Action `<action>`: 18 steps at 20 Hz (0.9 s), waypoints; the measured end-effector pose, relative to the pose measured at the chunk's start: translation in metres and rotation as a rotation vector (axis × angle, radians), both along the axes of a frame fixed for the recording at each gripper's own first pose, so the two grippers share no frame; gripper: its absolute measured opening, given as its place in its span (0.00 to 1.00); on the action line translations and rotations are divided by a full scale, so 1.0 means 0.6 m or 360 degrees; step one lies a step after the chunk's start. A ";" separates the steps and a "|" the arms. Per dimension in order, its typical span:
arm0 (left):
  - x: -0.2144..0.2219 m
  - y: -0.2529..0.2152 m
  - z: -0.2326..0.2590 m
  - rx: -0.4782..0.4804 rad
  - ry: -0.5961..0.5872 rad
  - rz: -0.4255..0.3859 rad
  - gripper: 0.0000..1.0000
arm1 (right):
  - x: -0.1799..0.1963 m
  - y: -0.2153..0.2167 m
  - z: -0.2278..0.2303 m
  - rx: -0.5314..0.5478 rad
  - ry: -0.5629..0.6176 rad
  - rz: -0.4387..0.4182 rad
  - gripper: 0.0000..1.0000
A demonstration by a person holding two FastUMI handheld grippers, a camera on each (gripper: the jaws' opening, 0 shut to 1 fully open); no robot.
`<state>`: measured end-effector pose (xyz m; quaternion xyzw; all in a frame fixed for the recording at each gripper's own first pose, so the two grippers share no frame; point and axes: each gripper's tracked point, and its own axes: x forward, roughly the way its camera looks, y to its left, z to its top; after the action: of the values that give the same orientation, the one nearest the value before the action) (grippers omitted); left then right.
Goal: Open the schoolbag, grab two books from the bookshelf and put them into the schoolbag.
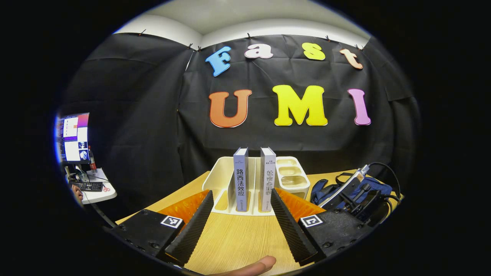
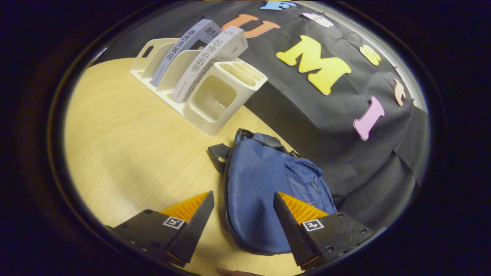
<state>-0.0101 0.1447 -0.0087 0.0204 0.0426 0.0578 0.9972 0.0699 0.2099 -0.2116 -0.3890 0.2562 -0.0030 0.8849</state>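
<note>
While 2 books (image 1: 253,178) stand upright in bookshelf (image 1: 222,172), schoolbag (image 2: 264,191) lies zipped; both grippers' fingers spread, empty.

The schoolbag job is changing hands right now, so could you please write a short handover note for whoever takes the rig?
Left gripper: open, holding nothing, aimed at the two books standing upright in the white bookshelf on the wooden table.
Right gripper: open, holding nothing, over the blue schoolbag, which lies flat on the table to the right of the bookshelf.
Done: nothing visible; the bag looks closed, both books are in the shelf.
Left: open the bag, take both books, put them inside.
</note>
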 end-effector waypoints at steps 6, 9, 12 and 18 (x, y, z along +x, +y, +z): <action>0.005 0.001 -0.013 -0.0026 0.0044 0.0005 0.95 | 0.006 -0.040 0.023 -0.0111 -0.0002 -0.0061 0.93; 0.008 0.004 -0.018 -0.0033 0.0059 0.0016 0.95 | 0.012 -0.046 0.040 -0.0059 -0.0030 -0.0091 0.99; 0.006 0.001 -0.017 -0.0034 0.0062 0.0015 0.96 | 0.030 -0.048 0.045 -0.0038 -0.0067 -0.0122 0.91; 0.008 -0.008 -0.023 -0.0003 0.0077 0.0001 1.00 | 0.073 -0.039 0.038 0.0027 -0.0099 -0.0163 0.69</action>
<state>-0.0050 0.1401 -0.0227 0.0209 0.0669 0.0575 0.9959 0.1138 0.1865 -0.1890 -0.3675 0.2482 -0.0581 0.8944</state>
